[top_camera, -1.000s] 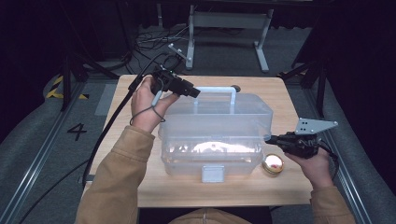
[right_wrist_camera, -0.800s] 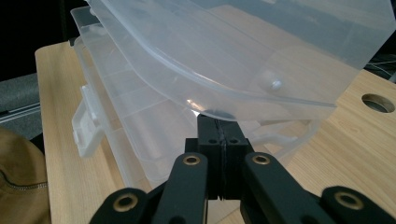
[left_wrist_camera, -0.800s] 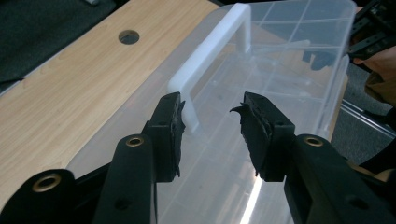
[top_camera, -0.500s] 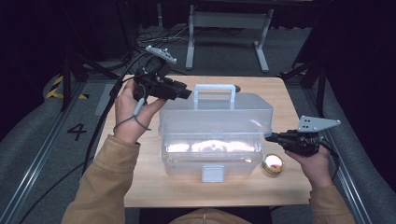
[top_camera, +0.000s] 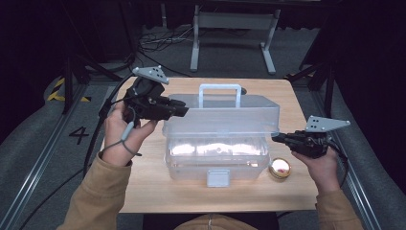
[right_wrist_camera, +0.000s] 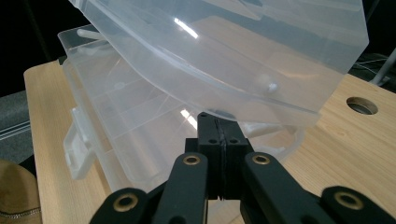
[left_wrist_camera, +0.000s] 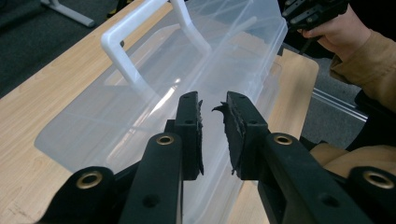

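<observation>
Dark floor surrounds the wooden worktop [top_camera: 143, 191], where the clear box [top_camera: 215, 153] sits between both fingers. Left gripper [left_wrist_camera: 212, 116] fingers, just closing, stand slightly apart, empty, over its raised lid [left_wrist_camera: 154, 93]. Right gripper [right_wrist_camera: 219, 135] fingers press together beneath the lid's edge.

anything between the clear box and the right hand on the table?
Yes: a small round gold tin lies on the table between the clear box and the right hand, per high view.

Left gripper [top_camera: 184, 109] sits mid-left of the high view, hand wrapped around it, jaws just been closing with a narrow gap and nothing between them. Right gripper [top_camera: 276, 138] at mid-right, jaws pressed fully together.
</observation>
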Motion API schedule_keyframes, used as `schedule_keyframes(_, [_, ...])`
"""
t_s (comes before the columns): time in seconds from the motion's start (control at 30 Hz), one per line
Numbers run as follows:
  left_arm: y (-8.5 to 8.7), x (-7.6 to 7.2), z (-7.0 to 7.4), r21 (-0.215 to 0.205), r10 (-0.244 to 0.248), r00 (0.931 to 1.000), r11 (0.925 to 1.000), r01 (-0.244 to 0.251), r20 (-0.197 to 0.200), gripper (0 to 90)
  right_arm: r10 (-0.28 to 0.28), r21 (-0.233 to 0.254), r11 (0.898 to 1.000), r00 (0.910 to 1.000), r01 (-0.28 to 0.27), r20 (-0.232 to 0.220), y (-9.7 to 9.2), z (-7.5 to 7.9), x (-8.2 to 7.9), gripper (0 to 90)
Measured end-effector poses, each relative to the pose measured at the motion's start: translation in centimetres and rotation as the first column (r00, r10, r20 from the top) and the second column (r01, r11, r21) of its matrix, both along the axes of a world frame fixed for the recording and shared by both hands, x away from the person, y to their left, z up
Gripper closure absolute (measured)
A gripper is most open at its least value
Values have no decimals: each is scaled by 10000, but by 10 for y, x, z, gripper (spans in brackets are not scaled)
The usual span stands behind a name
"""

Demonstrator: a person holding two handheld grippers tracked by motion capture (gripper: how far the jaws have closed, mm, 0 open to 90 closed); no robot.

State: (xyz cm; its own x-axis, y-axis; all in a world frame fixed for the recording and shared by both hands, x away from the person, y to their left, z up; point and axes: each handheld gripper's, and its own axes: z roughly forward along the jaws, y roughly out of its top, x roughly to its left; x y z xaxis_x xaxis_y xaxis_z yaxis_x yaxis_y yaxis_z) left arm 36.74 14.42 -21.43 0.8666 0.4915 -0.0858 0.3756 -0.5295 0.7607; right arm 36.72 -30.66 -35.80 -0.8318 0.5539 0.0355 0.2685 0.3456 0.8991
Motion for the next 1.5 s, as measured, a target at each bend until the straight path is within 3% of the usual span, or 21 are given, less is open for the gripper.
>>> schedule_keyframes(0.1, [5, -7, -5, -54, -34, 10000, 10000, 33, -12, 813, -111, 51, 9999, 9999, 111, 2, 0, 1, 1, 900])
schedule_keyframes(0.2, [8, -14, -11, -83, -104, 9999, 9999, 104, -49, 832, -361, 55, 9993, 9989, 359, 297, 2, 2, -1, 900])
schedule_keyframes(0.57, [9, -35, -28, -101, -211, 9996, 9997, 212, 165, 877, -740, 484, 9962, 9970, 728, 231, 3, 7, 4, 900])
schedule_keyframes(0.7, [8, -38, -35, -77, -6, 9996, 10000, 8, 298, 882, -848, 627, 9946, 9961, 833, 225, 3, 8, 6, 900])
schedule_keyframes(0.97, [18, -30, -57, -630, 367, 9992, 9974, -358, 127, 891, -1143, 910, 9896, 9932, 1116, 244, 6, 14, 11, 900])
schedule_keyframes(1.2, [19, -21, -74, -838, 793, 9968, 9934, -780, 123, 892, -1322, 1005, 9866, 9908, 1287, 290, 6, 17, 14, 900])
schedule_keyframes(1.33, [16, -17, -84, -856, 1186, 9926, 9896, -1160, 260, 891, -1386, 1089, 9849, 9898, 1344, 319, 7, 17, 16, 900])
schedule_keyframes(1.5, [15, -12, -97, -1107, 1869, 9809, 9774, -1802, 535, 890, -1417, 1034, 9851, 9893, 1374, 350, 8, 16, 16, 900])
